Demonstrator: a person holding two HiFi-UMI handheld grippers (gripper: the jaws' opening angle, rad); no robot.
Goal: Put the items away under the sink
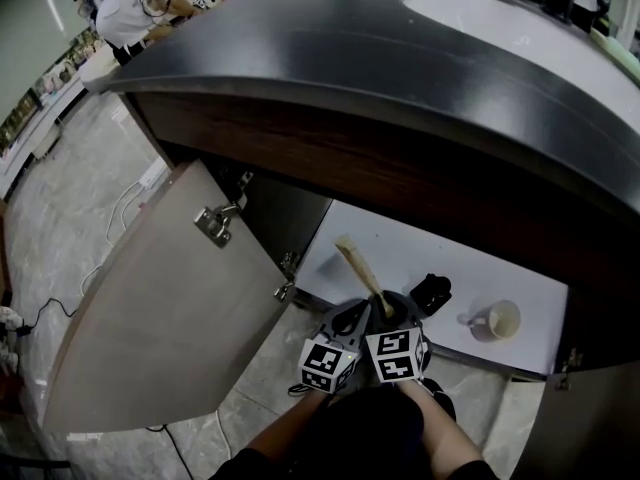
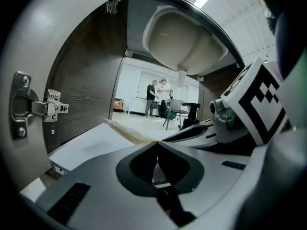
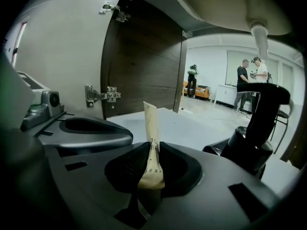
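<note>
Pinched in our right gripper (image 3: 154, 150), a tan paper packet (image 3: 150, 123) stuck out ahead of the jaws, over the white cabinet floor (image 3: 201, 123). Our left gripper (image 2: 157, 152), just left of it, was pressed together, empty. A black object (image 3: 256, 133) and a mug (image 1: 497, 320) sat ahead to the right.

left tongs (image 2: 157, 159): jaws together, empty | right tongs (image 3: 152, 163): clamped on paper-wrapped stick (image 3: 151, 123) | side by side
</note>
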